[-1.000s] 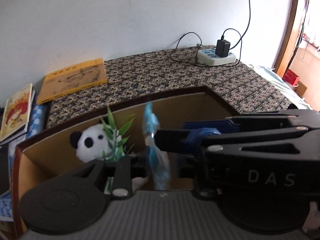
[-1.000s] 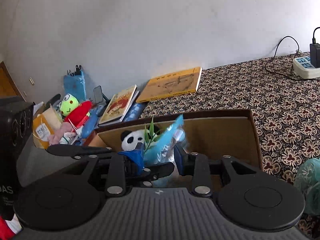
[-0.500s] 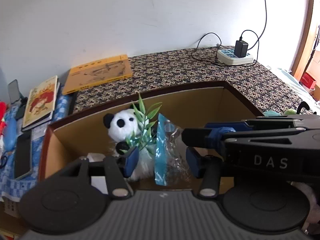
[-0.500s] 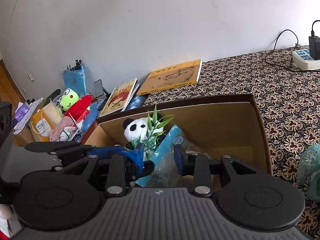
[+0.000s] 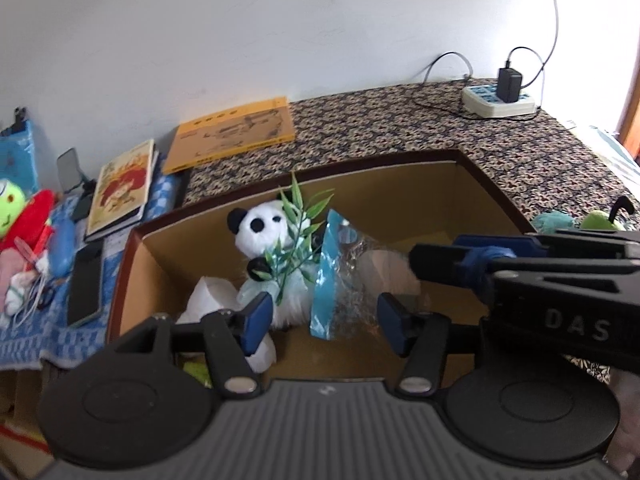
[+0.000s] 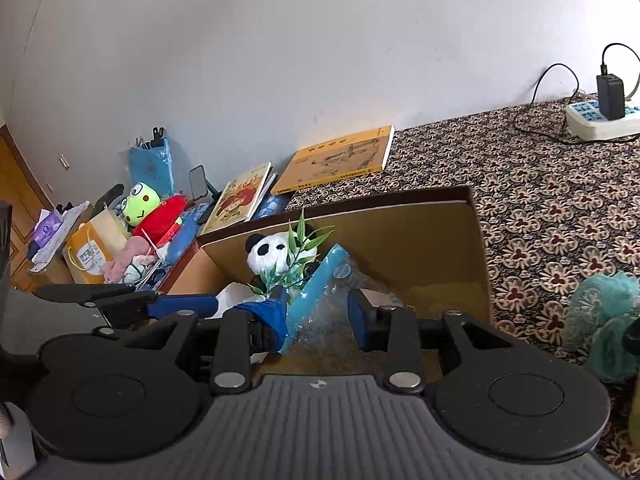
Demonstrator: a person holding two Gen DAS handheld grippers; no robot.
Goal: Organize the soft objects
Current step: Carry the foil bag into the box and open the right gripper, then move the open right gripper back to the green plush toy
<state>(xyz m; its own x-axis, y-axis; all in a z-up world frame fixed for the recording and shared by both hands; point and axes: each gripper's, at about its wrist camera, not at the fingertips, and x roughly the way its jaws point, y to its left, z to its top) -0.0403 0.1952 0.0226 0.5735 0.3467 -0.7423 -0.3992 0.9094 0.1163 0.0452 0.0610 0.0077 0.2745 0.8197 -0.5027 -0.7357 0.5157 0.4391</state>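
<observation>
A panda plush (image 5: 260, 228) with green bamboo leaves stands in a clear wrapper with a blue card (image 5: 326, 280), inside the open cardboard box (image 5: 360, 166). My left gripper (image 5: 324, 320) hovers over the box's near side. Its jaws are opening, the pads stand clear of the wrapper, and nothing is pinched between them. My right gripper (image 6: 320, 318) reaches in from the right, its fingers (image 5: 440, 258) close to the clear plastic. Its jaws stand a little apart with the wrapper (image 6: 316, 284) showing in the gap, and I cannot tell whether they pinch it.
A white soft thing (image 5: 212, 300) lies in the box's left corner. Books (image 5: 232, 136), a phone (image 5: 84, 284), a frog plush (image 6: 142, 202) and a red plush (image 6: 160, 224) crowd the left. A teal mesh thing (image 6: 600, 312) lies right of the box, a power strip (image 5: 498, 100) far back.
My left gripper let go of the wrapper, widened its jaws and drew back and up. The panda packet now stands by itself in the box. The right gripper's jaws look unchanged.
</observation>
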